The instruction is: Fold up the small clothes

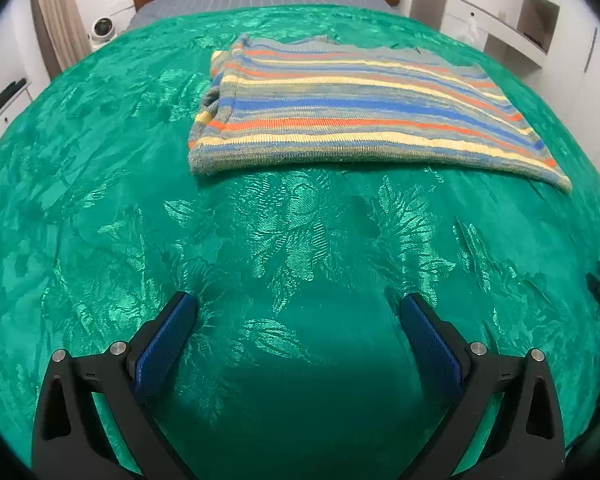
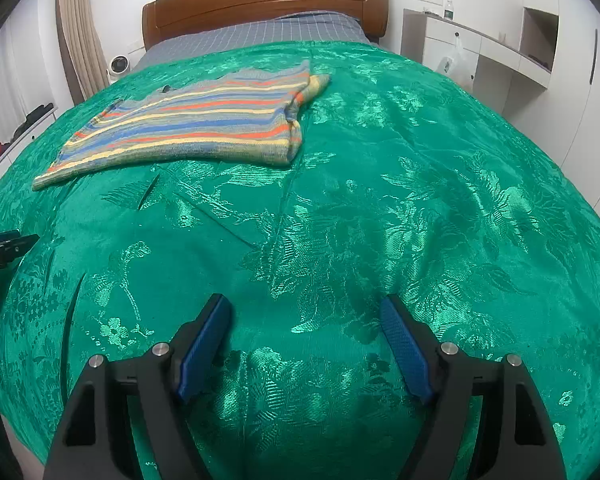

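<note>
**Pretty clearly someone's bedroom**

Standing here, it's a regular home bedroom. There's a bed with a curved wooden headboard [image 2: 260,0], a grey checked sheet [image 2: 256,34] up top and a shiny green floral bedspread [image 2: 380,220] thrown over most of it. White built-in cabinets with open nooks [image 2: 540,40] run along one wall, a beige curtain [image 2: 76,28] hangs on the other side, and a small white fan [image 2: 119,65] sits beside the bed.

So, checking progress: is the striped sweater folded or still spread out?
Folded: the striped sweater lies doubled on the green bedspread, a second layer peeking out at one edge. Both grippers are open, away from it.
</note>
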A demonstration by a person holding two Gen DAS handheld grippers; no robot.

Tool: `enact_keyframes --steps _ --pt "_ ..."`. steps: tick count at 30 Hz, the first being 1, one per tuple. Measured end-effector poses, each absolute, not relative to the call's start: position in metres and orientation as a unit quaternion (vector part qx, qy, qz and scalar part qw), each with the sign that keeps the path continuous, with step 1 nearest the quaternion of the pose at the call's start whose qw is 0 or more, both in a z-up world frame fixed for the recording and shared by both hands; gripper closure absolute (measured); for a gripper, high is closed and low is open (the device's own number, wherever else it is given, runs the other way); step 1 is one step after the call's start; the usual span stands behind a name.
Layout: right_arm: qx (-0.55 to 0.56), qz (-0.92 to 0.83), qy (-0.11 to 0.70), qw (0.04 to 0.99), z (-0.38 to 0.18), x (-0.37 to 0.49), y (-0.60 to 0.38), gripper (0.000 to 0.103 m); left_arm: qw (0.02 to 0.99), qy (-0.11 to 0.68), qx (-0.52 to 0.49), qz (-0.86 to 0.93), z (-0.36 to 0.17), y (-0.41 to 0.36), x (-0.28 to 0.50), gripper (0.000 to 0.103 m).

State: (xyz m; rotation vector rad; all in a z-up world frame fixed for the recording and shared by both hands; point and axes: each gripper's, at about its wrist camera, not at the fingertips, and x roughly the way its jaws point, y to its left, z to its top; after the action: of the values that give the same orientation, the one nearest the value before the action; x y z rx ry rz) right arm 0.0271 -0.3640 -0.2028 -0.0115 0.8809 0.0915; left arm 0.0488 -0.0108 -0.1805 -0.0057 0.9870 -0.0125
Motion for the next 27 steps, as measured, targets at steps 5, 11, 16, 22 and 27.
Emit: enact_keyframes --steps 5,11,16,22,27 --pt "-0.006 0.044 0.426 0.903 -0.2028 0.0270 -0.3640 0.026 0.882 0.471 -0.002 0.012 -0.1805 -0.0139 0.0440 0.001" --pt "-0.005 0.043 0.431 0.901 -0.2028 0.0282 -0.3635 0.026 0.872 0.489 -0.001 0.002 -0.1813 -0.0128 0.0469 0.001" --pt "-0.006 0.041 0.433 0.900 -0.2023 0.0292 -0.3633 0.026 0.873 0.488 0.003 -0.003 -0.1816 -0.0122 0.0468 0.001" --pt "-0.007 0.039 0.436 0.899 -0.2021 0.0304 -0.3623 0.026 0.873 0.487 0.009 -0.004 -0.1832 -0.0126 0.0480 0.001" --pt "-0.007 0.038 0.437 0.899 -0.2021 0.0305 -0.3615 0.025 0.873 0.488 0.011 -0.006 -0.1833 -0.0132 0.0491 0.001"
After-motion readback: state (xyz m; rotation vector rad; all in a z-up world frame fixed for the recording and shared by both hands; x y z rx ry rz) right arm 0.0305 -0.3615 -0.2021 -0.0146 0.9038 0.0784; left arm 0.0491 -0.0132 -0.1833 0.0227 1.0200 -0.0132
